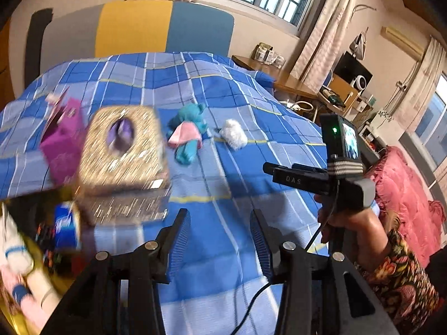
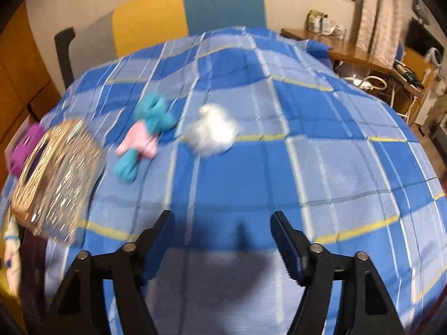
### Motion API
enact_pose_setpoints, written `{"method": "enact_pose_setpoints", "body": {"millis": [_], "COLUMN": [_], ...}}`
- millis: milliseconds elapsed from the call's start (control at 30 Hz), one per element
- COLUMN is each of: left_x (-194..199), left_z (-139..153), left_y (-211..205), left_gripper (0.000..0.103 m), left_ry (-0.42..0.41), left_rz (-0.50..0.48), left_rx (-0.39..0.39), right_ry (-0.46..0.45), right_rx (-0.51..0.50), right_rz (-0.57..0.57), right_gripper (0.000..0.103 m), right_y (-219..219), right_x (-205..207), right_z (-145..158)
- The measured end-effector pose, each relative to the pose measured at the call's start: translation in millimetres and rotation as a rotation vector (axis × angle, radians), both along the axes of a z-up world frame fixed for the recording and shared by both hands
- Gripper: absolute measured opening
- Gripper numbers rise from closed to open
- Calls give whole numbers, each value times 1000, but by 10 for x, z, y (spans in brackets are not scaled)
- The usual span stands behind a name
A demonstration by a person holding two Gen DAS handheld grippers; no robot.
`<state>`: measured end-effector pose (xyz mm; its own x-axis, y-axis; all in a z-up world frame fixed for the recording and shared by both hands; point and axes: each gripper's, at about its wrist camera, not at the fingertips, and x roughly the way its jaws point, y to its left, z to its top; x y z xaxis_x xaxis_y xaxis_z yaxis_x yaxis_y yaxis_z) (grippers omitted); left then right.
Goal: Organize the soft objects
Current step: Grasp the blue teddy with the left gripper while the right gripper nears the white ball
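A teal plush toy with a pink cloth and a white fluffy toy lie on the blue plaid bedspread. A gold glittery box with an oval opening stands to their left, a purple box beside it. My left gripper is open and empty above the bedspread. My right gripper is open and empty, well short of the white toy; its body shows in the left wrist view.
A yellow and blue headboard stands behind the bed. A wooden desk with clutter and a pink blanket are on the right. More soft items and a blue pack lie off the bed's left edge.
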<state>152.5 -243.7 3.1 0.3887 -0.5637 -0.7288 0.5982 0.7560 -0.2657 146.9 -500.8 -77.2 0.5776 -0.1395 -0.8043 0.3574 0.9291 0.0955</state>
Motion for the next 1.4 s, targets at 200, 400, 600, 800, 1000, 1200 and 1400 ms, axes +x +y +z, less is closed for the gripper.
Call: {"method": "enact_pose_setpoints", "body": {"millis": [200, 400, 600, 800, 1000, 1200, 1400], "left_x": [410, 1018, 1524, 1898, 2052, 2119, 1944], "left_z": [-4, -209, -437, -774, -1008, -1176, -1045], "left_y": [-618, -1161, -1454, -1620, -1728, -1690, -1597], "left_gripper": [56, 56, 56, 56, 56, 39, 29], "left_ry": [-22, -5, -27, -12, -49, -21, -55], "left_rz": [5, 68, 159, 184, 155, 165, 210], "left_rx": [39, 114, 186, 269, 348, 377, 320], "right_ry": [21, -19, -27, -35, -13, -2, -8], "right_rx": [127, 222, 253, 282, 317, 315, 317], "right_rz": [-155, -222, -208, -207, -186, -175, -183], "right_gripper": [75, 77, 78, 78, 78, 78, 78], "right_y": [-467, -663, -694, -698, -680, -645, -663], "right_x": [-52, -143, -108, -123, -83, -58, -61], "right_z": [-166, -94, -74, -71, -117, -132, -124]}}
